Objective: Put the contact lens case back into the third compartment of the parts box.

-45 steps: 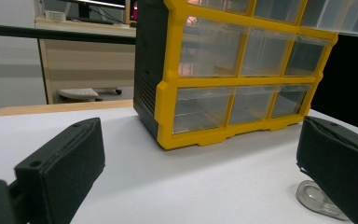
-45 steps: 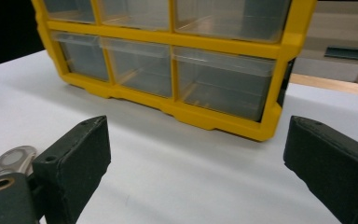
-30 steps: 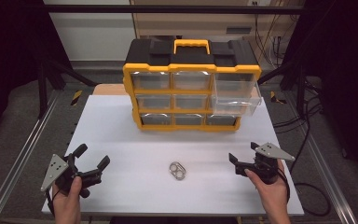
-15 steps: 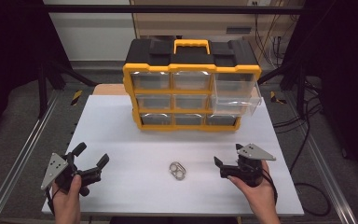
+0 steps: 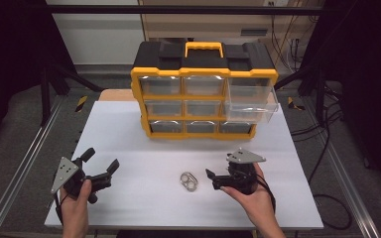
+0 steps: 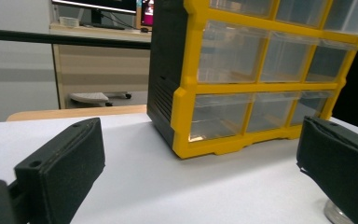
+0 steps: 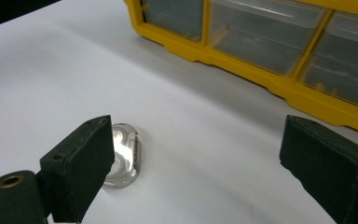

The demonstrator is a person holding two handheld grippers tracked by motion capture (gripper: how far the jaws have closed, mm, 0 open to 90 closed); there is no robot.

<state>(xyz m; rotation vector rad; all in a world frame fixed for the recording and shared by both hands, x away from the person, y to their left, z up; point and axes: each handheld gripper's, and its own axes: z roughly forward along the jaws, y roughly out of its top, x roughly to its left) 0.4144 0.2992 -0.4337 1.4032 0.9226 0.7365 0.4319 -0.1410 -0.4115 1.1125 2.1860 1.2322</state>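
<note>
A small shiny metal piece (image 5: 189, 182) with two holes lies flat on the white table (image 5: 129, 144), near the front middle. My right gripper (image 5: 219, 166) is open just to its right, jaws pointing at it. In the right gripper view the metal piece (image 7: 123, 156) sits beside the left jaw, partly behind it, and my right gripper (image 7: 203, 172) holds nothing. My left gripper (image 5: 101, 159) is open at the front left, held in a hand. In the left gripper view my left gripper (image 6: 200, 186) is empty, and the metal piece (image 6: 338, 215) peeks out under the right jaw.
A yellow and black drawer organizer (image 5: 203, 89) with clear drawers stands at the back middle of the table. One clear drawer (image 5: 250, 101) on its right side is pulled out. The organizer (image 6: 261, 84) looms ahead of the left gripper. The organizer's lower drawers (image 7: 279, 46) fill the back of the right gripper view.
My right gripper has moved left along the table's front, from the right edge to just beside the metal piece. The left gripper has hardly moved.
</note>
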